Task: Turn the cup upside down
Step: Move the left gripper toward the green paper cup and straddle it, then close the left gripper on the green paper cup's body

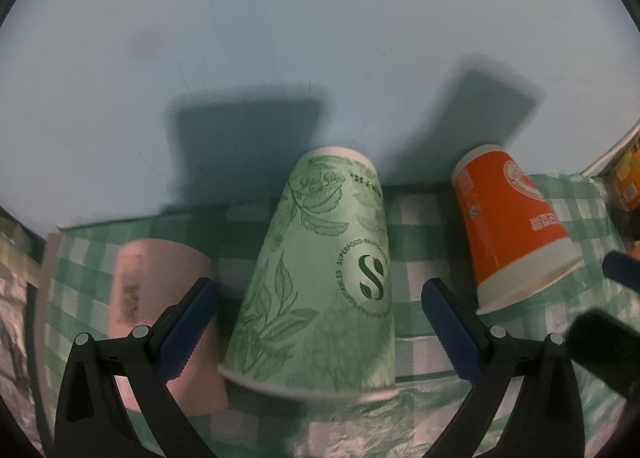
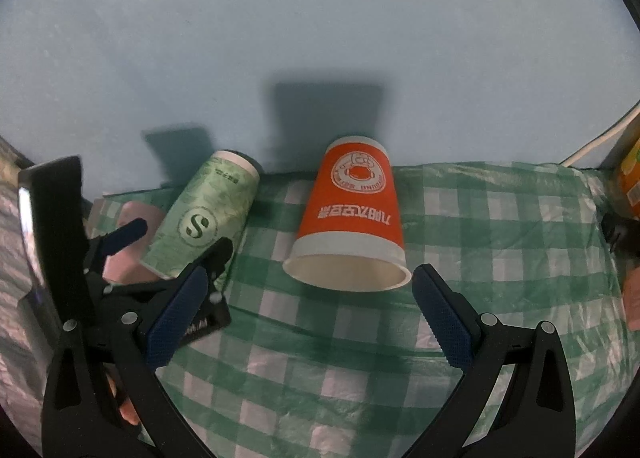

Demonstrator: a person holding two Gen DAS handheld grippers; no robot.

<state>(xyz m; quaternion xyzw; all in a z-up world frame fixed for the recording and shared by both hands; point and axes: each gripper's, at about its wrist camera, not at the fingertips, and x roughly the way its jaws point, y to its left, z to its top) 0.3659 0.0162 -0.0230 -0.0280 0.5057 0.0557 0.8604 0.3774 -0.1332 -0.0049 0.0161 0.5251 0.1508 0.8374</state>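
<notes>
A green leaf-print paper cup stands upside down on the checked cloth, tilted, between the fingers of my left gripper. The jaws are open and stand clear of its sides. An orange paper cup stands upside down to its right. In the right wrist view the orange cup is just ahead of my open, empty right gripper, its rim tipped toward the camera so the inside shows. The green cup and the left gripper show at the left there.
A pink cup lies behind the left finger. A green-and-white checked cloth covers the table against a pale blue wall. An orange container and a white cable are at the right edge.
</notes>
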